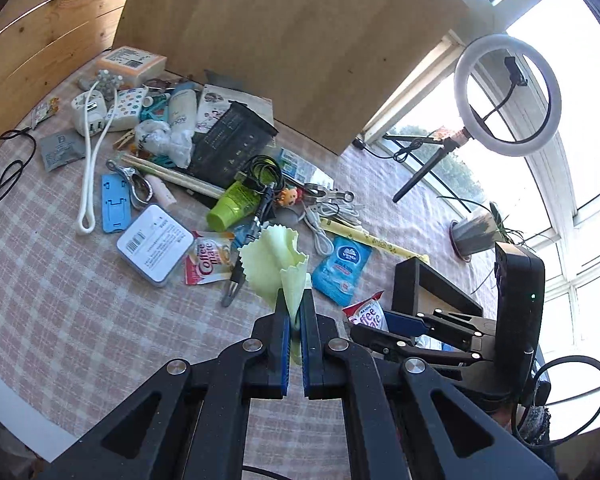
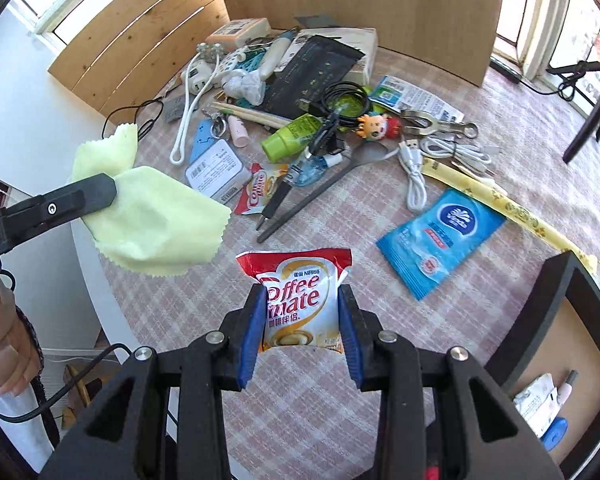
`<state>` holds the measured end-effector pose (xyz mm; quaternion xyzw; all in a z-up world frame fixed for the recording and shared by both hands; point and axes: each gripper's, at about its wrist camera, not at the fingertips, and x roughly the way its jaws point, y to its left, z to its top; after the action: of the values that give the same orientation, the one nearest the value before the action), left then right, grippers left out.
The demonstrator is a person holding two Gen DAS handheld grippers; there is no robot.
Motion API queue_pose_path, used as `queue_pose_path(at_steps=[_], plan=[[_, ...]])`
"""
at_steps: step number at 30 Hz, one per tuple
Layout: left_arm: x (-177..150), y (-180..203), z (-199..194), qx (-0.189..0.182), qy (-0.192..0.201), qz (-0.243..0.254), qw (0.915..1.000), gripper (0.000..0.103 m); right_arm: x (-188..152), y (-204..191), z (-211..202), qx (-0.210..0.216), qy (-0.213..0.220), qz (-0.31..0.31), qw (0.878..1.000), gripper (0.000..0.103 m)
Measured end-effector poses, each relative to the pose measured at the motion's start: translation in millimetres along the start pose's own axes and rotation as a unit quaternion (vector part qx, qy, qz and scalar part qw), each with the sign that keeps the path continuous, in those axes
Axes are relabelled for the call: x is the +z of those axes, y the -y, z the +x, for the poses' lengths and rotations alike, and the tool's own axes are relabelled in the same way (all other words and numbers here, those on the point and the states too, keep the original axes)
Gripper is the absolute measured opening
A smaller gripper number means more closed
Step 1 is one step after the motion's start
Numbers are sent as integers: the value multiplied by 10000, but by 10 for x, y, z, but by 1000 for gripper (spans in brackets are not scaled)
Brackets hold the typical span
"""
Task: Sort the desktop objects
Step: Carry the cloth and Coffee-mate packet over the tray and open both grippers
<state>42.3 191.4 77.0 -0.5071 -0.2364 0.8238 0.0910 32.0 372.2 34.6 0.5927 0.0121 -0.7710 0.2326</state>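
Note:
My left gripper (image 1: 295,308) is shut on a pale yellow-green cloth (image 1: 278,258) and holds it above the checked tablecloth (image 1: 80,300). The cloth (image 2: 152,224) and left gripper (image 2: 104,190) also show at the left of the right wrist view. My right gripper (image 2: 302,312) is shut on a Coffee-mate sachet (image 2: 298,300), its blue pads pressing both sides. The sachet (image 1: 366,314) and right gripper (image 1: 396,326) appear at the lower right of the left wrist view. A second Coffee-mate sachet (image 2: 256,190) lies in the pile.
A pile of small items covers the table: a blue wipes pack (image 2: 440,240), white cables (image 2: 420,164), green bottle (image 2: 292,136), white tin (image 2: 216,170), black pouch (image 2: 312,76), chopsticks (image 2: 252,114). A black box (image 2: 548,340) stands at right, holding a few items. A wooden board (image 2: 360,4) stands behind.

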Motion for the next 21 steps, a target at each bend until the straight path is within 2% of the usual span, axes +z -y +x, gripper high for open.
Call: queue_pose_path(at_steps=[5,10,21], plan=[[-86,698,243,-380,-349,663,9965,3,-269,541,-324,-310,306,620,9971,35],[-235,1375,484,-670,-686,1306,9868,3,-647,1031,-656,-672,591,1240,9882,35],[-697,2430,894,-1100,-1350,2296,9576,3,-1563,1964,-1227,-1329,884,2578,9529,35]])
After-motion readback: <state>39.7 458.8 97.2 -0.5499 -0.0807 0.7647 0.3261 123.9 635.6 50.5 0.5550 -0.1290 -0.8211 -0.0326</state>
